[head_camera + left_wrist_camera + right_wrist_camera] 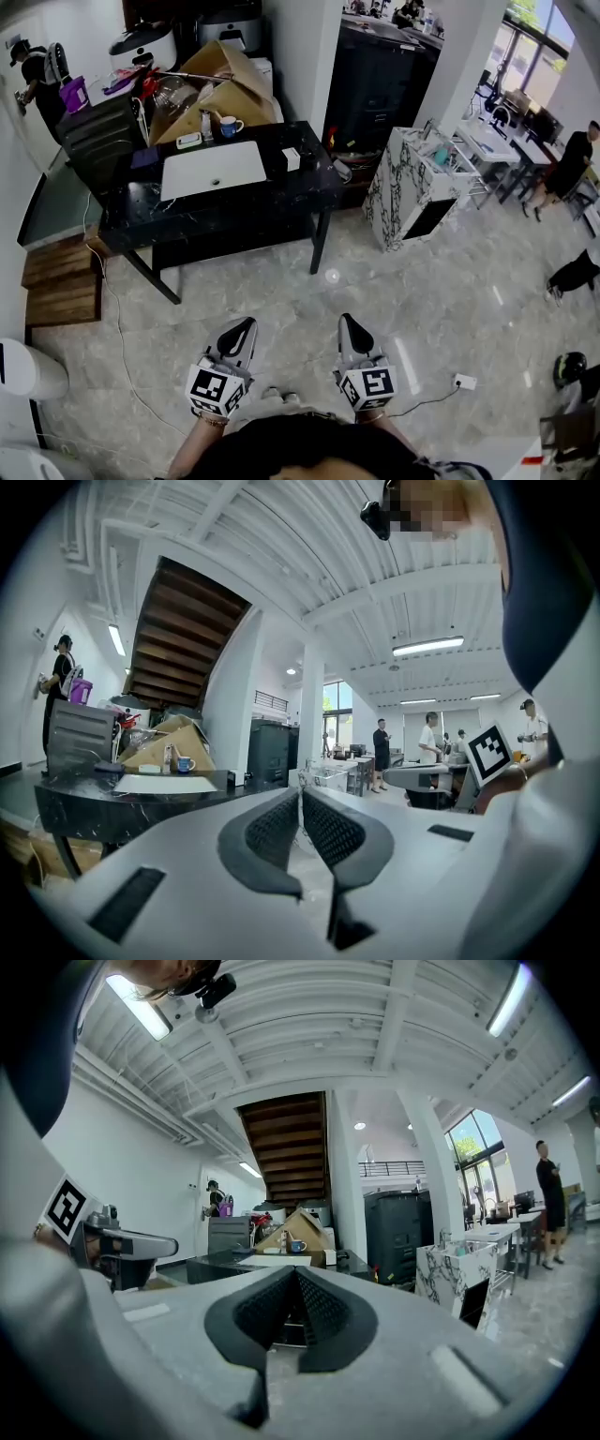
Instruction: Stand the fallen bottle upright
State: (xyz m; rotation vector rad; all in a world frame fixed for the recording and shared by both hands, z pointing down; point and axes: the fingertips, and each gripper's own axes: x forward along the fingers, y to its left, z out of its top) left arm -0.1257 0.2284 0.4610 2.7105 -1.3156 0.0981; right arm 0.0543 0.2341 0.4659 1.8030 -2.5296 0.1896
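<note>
Black ribbed pads; grey left claw

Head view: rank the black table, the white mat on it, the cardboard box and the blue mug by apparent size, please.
1. black table, largest.
2. cardboard box.
3. white mat, close behind the box; the box stands farther off, so likely truly bigger.
4. blue mug, smallest.

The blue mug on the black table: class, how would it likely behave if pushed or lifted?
The mug looks rigid and squat, so it would probably slide rather than tip on the glossy table. Its glazed-looking sides may be slippery to pinch. If ceramic, it could chip when dropped.
</note>
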